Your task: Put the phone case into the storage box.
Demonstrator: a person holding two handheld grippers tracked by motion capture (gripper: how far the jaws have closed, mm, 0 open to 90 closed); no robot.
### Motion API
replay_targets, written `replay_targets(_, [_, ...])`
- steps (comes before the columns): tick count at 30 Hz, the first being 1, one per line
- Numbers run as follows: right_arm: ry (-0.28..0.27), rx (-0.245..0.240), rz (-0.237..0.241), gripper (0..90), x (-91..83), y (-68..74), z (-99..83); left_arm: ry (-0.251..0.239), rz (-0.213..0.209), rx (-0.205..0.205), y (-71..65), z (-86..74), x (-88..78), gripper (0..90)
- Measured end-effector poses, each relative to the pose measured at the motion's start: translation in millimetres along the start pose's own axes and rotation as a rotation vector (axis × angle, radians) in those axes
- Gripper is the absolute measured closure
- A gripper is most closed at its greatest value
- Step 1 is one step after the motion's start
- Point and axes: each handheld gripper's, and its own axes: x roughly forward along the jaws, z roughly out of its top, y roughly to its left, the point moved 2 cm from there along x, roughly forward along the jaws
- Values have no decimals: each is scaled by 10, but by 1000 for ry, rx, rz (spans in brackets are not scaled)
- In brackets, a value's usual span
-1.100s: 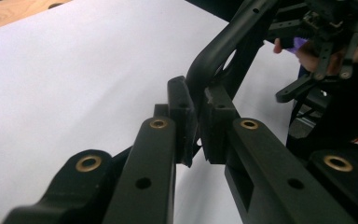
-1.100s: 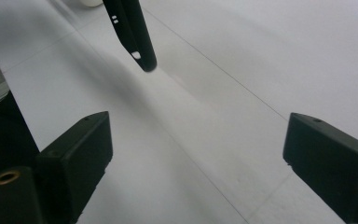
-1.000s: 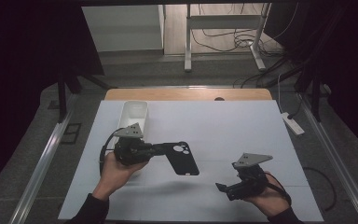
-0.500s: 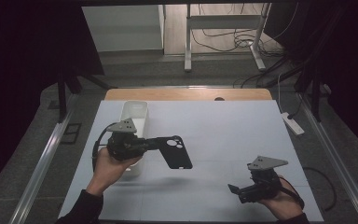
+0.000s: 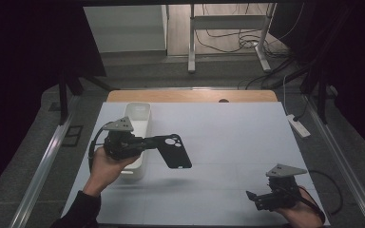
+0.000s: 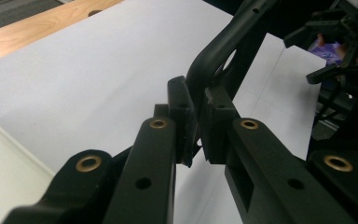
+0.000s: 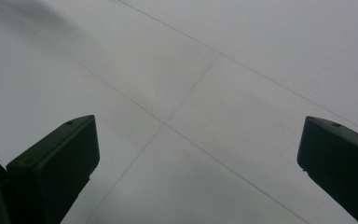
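A black phone case (image 5: 175,152) with a round camera cutout hangs above the white table, held out level to the right. My left gripper (image 5: 151,141) is shut on its left edge; in the left gripper view the pads (image 6: 182,100) pinch the case's curved rim (image 6: 214,51). My right gripper (image 5: 253,198) sits low near the front right corner, pointing left. Its jaws have just opened a little wider and stand far apart (image 7: 198,158), with bare table between them. The right gripper (image 6: 317,53) also appears far off in the left gripper view.
A long white bin (image 5: 138,118) stands under and behind my left hand. A white power strip (image 5: 297,126) lies off the table's right edge. A wooden strip (image 5: 190,96) runs along the far edge, with a metal table frame (image 5: 191,42) behind it.
My right gripper has slid right and toward the table's near edge. My left hand with the case has shifted slightly left and back, over the bin.
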Motion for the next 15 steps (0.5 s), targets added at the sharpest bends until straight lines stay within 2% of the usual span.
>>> replay_targets(5, [0, 29, -4, 0, -57, -20, -84, 0, 0, -11, 57, 20, -40, 837])
replay_targets(12, [10, 39, -10, 0, -75, -33, -164, 7, 21, -11, 128, 85, -135, 837])
replay_targets(15, [-3, 45, -13, 0, -94, -38, -169, 10, 30, -10, 155, 113, -172, 837])
